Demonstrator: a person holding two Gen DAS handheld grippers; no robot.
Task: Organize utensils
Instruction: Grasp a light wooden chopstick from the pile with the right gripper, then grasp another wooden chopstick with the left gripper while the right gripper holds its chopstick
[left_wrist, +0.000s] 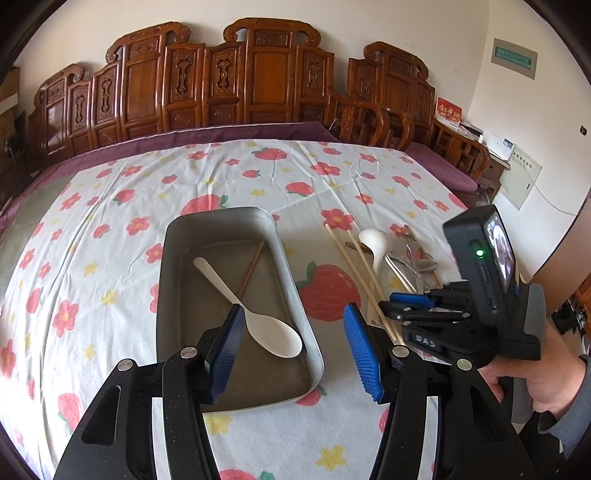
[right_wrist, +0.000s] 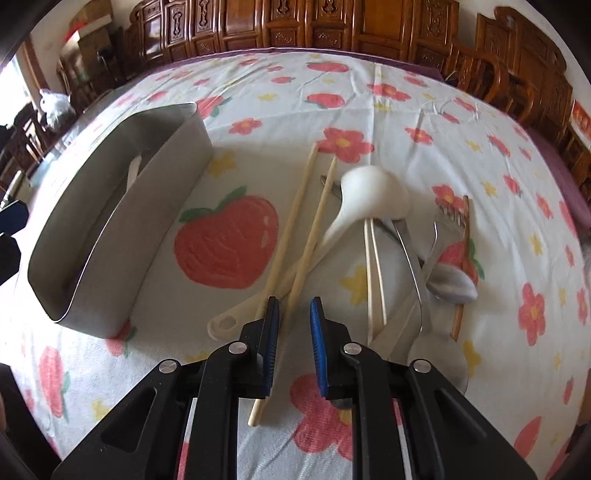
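A steel tray (left_wrist: 291, 280) lies on the flowered cloth and holds a white spoon (left_wrist: 258, 321) and a brown chopstick (left_wrist: 253, 267). My left gripper (left_wrist: 295, 321) is open above the tray's near end, empty. To the right lies a pile: two pale chopsticks (right_wrist: 303, 229), a white ladle (right_wrist: 373, 195), a fork (right_wrist: 439, 229), metal spoons (right_wrist: 452, 284) and thin sticks (right_wrist: 375, 273). My right gripper (right_wrist: 293, 306) hovers low over the near ends of the pale chopsticks, its jaws narrowly apart with one chopstick between them, not clamped. The tray shows in the right wrist view (right_wrist: 110, 229) at left.
Carved wooden chairs (left_wrist: 221, 85) line the far edge of the table. The flowered cloth (left_wrist: 110, 258) covers the table. The right hand's gripper body and camera (left_wrist: 480, 280) sit close to the right of my left gripper.
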